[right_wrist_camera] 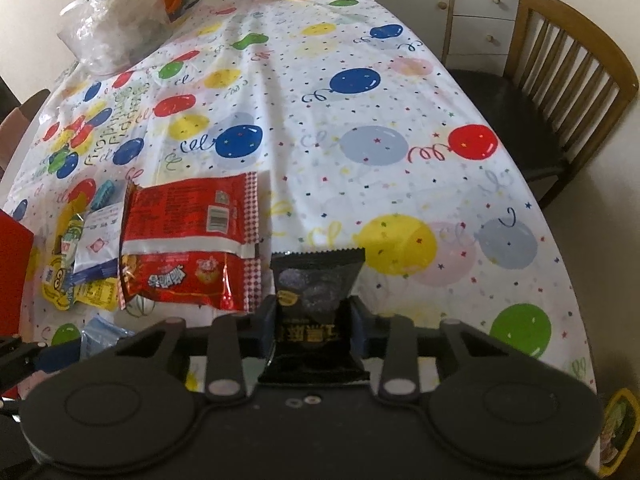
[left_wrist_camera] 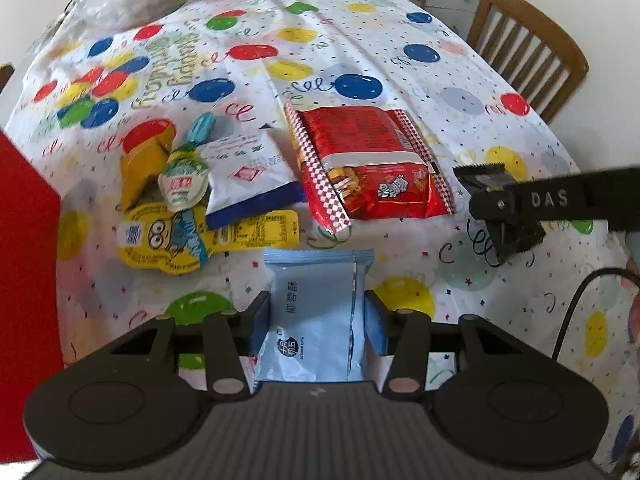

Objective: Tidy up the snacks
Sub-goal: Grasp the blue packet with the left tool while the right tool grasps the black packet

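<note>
My left gripper is shut on a light blue snack packet and holds it above the table. My right gripper is shut on a black snack packet; it also shows in the left wrist view at the right. On the balloon tablecloth lie a large red snack bag, a white and blue packet, a yellow minion packet, a green-lidded cup, a yellow packet and a teal candy. The red bag shows left of my right gripper.
A red box stands at the left edge. Clear plastic bags sit at the far left of the table. A wooden chair and a white cabinet stand to the right. A cable hangs at the right.
</note>
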Action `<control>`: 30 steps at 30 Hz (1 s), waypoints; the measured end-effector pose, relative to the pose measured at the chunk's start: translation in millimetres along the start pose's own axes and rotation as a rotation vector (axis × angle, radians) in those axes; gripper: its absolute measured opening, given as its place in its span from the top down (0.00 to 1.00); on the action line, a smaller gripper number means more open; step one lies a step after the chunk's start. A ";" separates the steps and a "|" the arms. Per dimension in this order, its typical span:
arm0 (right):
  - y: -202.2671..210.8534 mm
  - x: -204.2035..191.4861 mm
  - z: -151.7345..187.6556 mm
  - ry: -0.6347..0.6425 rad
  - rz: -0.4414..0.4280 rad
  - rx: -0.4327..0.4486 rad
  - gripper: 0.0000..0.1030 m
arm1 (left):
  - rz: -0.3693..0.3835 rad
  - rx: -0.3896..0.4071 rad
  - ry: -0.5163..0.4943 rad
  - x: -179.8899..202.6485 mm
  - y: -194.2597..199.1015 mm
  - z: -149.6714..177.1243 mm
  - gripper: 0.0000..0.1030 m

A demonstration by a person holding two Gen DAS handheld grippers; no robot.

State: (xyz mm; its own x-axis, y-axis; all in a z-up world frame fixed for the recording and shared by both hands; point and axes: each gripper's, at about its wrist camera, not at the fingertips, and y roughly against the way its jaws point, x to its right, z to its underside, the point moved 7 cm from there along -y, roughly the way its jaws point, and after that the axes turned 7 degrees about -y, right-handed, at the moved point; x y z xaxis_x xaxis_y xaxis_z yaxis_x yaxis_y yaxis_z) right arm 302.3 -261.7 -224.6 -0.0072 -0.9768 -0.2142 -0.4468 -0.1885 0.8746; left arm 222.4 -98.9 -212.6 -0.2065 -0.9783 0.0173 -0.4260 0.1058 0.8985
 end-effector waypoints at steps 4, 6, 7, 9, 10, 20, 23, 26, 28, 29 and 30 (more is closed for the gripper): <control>11.4 -2.9 4.1 0.001 -0.022 0.003 0.67 | 0.000 0.007 0.033 -2.9 11.4 1.4 0.54; 19.3 -6.7 6.0 0.009 -0.034 0.006 0.67 | 0.011 0.017 0.052 -5.1 20.0 2.0 0.54; 23.3 -8.7 7.1 0.013 -0.040 0.007 0.67 | 0.015 0.023 0.062 -6.7 25.1 2.4 0.54; 32.6 -14.1 9.6 0.024 -0.054 0.012 0.67 | 0.024 0.036 0.077 -9.5 34.9 3.0 0.54; 38.0 -17.3 10.8 0.030 -0.061 0.015 0.67 | 0.025 0.040 0.085 -11.4 39.9 3.4 0.54; 87.0 -59.1 21.8 0.094 -0.134 0.056 0.66 | 0.021 0.087 0.150 -44.1 94.7 14.3 0.54; 98.4 -77.3 26.6 0.114 -0.154 0.069 0.66 | 0.017 0.097 0.166 -58.0 110.9 19.7 0.54; 107.2 -97.7 31.5 0.127 -0.180 0.076 0.66 | 0.009 0.107 0.187 -74.9 125.7 24.7 0.54; 111.9 -112.1 34.7 0.138 -0.194 0.080 0.66 | 0.005 0.116 0.201 -87.1 135.5 28.4 0.54; 113.9 -119.9 36.7 0.145 -0.204 0.080 0.66 | 0.001 0.121 0.207 -93.8 140.8 30.6 0.54; 115.5 -127.5 38.5 0.152 -0.212 0.081 0.66 | -0.002 0.125 0.212 -99.4 145.2 32.7 0.54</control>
State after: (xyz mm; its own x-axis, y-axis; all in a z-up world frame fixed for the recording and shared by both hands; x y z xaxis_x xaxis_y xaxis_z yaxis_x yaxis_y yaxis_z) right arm 217.2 -155.0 -113.0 0.2257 -0.9215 -0.3160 -0.4941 -0.3879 0.7781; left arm 152.2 19.6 -98.2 -0.0216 -0.9926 0.1193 -0.5350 0.1123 0.8374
